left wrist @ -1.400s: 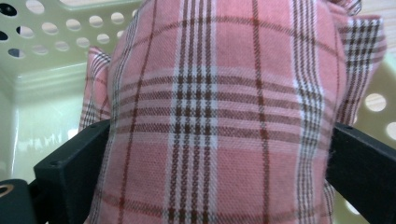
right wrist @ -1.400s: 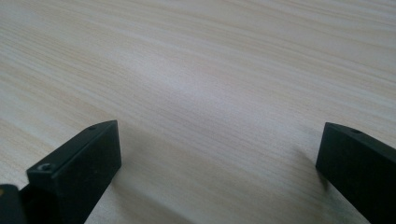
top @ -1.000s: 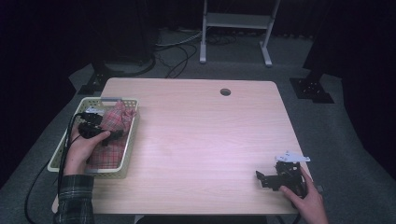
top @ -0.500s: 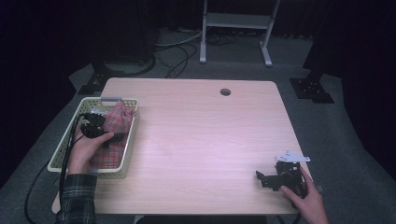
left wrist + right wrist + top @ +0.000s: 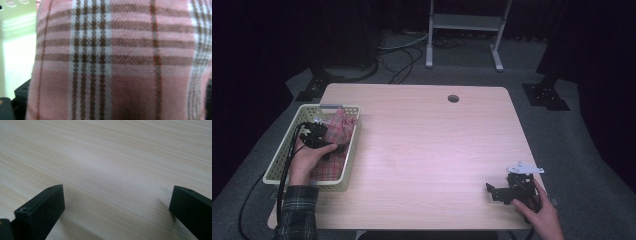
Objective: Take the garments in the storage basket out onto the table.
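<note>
Two hand-held grippers are at work here, and we take things from the largest down. The desk (image 5: 422, 150) is a pale wood-grain top with a small round hole (image 5: 453, 98) near its far edge. On its left side, reaching over the left edge, we see a pale yellow-green perforated basket (image 5: 279, 155) with a grey handle at its far end. Inside it lies a pink plaid cloth (image 5: 337, 131), bunched up toward the far right corner of the basket and spreading flat along the basket floor nearer the person. The left hand-held gripper (image 5: 321, 131) is down inside the basket, held by a hand in a plaid sleeve (image 5: 297, 217), and it sits right against the bunched part of the cloth. In the left gripper view the cloth (image 5: 120, 62) hangs directly before the camera, with a strip of the basket wall (image 5: 15, 32) at the left; its folds cover the jaws, so we cannot tell whether this hand-held gripper is clenched on the fabric or released. The right hand-held gripper (image 5: 502, 191) rests on the desk near the front right corner, well apart from the basket, with a hand behind it. In the right gripper view its two black jaws stand far apart, released, with only bare desk (image 5: 112, 165) between them, and nothing is held.
</note>
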